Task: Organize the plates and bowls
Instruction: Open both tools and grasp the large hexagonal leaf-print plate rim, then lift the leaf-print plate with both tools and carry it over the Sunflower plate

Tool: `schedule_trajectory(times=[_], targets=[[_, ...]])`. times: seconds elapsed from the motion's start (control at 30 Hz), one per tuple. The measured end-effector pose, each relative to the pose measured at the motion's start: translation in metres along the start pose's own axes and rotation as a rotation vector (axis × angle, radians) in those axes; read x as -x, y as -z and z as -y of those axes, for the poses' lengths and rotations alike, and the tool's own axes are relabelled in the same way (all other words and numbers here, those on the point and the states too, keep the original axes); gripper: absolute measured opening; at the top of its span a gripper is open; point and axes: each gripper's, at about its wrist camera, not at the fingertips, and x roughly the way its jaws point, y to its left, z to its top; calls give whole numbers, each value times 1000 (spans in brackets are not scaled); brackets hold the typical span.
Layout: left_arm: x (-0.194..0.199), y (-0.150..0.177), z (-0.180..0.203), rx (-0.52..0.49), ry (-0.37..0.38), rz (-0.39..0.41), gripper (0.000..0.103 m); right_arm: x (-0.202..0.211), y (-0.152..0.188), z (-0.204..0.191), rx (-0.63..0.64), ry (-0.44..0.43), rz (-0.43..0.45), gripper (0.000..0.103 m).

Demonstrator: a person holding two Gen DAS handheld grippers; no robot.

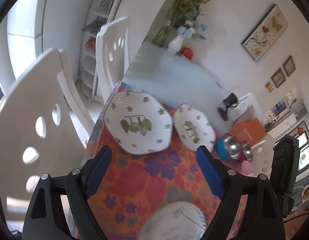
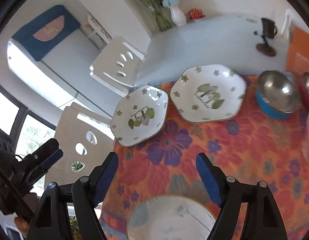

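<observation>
Two empty hexagonal floral dishes [image 2: 139, 116] [image 2: 208, 93] side by side on flowered cloth [image 2: 194, 160], empty steel bowl in blue shell [image 2: 278, 96], round plate [image 2: 172, 220] nearest, left gripper [image 1: 154, 172] and right gripper [image 2: 156, 178] both released, grasping nothing.

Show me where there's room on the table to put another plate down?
The floral cloth is bare between the two hexagonal dishes and the near round plate. The pale tabletop behind the dishes is bare up to the vase. It's crowded at the right, by the steel bowls.

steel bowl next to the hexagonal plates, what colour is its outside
Blue on the outside of the steel-lined bowl; right wrist view shows it best.
</observation>
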Motion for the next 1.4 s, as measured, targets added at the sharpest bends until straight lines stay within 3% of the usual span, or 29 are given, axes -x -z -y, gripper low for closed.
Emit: schedule_trajectory(times=[0.13, 0.23, 0.27, 0.47, 0.8, 1.03, 1.2, 1.3, 1.4], targets=[[-53, -14, -18, -7, -43, -46, 81, -53, -19, 0, -29, 47, -48, 78], [-85, -23, -34, 10, -52, -88, 48, -82, -27, -1, -14, 113, -58, 77], [-97, -26, -41, 22, -65, -106, 44, -90, -30, -1, -2, 129, -61, 75], [-127, -33, -68, 67, -111, -110, 44, -143, -44, -1, 67, 169, -136, 59], [-158, -47, -86, 88, -60, -142, 44, -190, -61, -6, 139, 148, -196, 36], [-158, -50, -91, 63, -76, -143, 44, -181, -52, -30, 232, 205, -206, 35], [-157, -54, -93, 55, -83, -138, 44, -171, -34, -41, 247, 186, -235, 35], [-157, -54, -96, 64, -57, -147, 44, -175, -25, -33, 245, 157, -279, 35], [-162, -51, -97, 58, -56, -160, 44, -173, -35, -14, 187, 146, -263, 35]])
